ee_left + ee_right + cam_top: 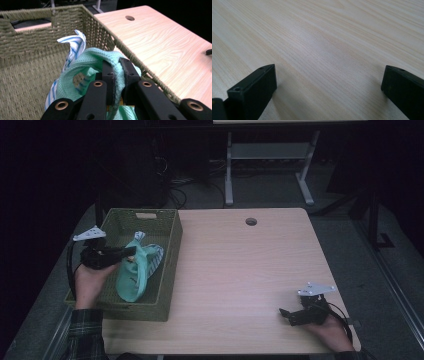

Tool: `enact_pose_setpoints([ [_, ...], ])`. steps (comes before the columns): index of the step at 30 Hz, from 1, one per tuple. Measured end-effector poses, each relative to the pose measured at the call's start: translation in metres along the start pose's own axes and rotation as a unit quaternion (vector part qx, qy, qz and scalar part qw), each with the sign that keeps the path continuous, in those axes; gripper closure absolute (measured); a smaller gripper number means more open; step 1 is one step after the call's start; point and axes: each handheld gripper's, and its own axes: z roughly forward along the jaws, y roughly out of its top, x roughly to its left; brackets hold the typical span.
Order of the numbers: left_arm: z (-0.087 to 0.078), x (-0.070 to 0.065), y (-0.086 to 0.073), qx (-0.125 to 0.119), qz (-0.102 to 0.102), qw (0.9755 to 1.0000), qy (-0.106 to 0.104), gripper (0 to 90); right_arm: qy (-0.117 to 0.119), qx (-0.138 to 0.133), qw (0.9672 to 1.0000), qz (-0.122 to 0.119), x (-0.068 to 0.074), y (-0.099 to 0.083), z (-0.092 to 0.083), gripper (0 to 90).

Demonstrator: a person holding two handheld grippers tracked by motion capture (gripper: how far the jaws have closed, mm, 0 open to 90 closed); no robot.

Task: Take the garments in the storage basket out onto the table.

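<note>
At the left edge of the counter sits our woven basket, and inside it the left hand-held gripper has its jaws nearly together, pinching a fold of the mint-green cloth. In the left gripper view the fabric bunches thick between the pads, so the hold looks sound. We judge the step in hand to be drawing this cloth up and out of the basket.

To do it well, we should lift straight and unhurried until the hanging tail clears the basket's right wall, then carry it toward the open middle of the counter. The blue-striped white cloth lies against the green one and seems caught in its folds; if it starts to ride along, we pause and give a small shake rather than drag both out. We keep the pinch firm, since a loose waffle weave can slide through smooth pads. We also watch that the basket itself does not tip or shift toward the counter's left edge, where it already overhangs a little.

Near the front right corner, the right hand-held gripper rests low over bare wood with its jaws standing wide and nothing between them. We could bring it across to take a second corner once the cloth hangs free.
</note>
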Motion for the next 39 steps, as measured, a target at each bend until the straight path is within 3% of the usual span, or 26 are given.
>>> enact_pose_setpoints([
  [8,-0.008,-0.001,0.013,-0.021,0.001,0.9997,-0.016,82.6,0.0,0.0,1.0,0.001,0.0,0.0,0.0,0.0],
  [12,-0.011,-0.002,0.021,-0.023,0.003,0.9996,-0.014,82.7,0.0,0.001,1.0,0.001,0.0,0.0,0.0,0.0],
  [24,-0.02,-0.009,0.043,-0.031,0.014,0.9987,-0.038,82.6,0.0,-0.001,1.0,-0.001,0.0,0.0,0.0,0.0],
  [39,-0.024,-0.026,0.068,-0.046,0.033,0.9969,-0.055,82.7,0.0,0.001,1.0,0.002,0.0,0.0,0.0,0.0],
])
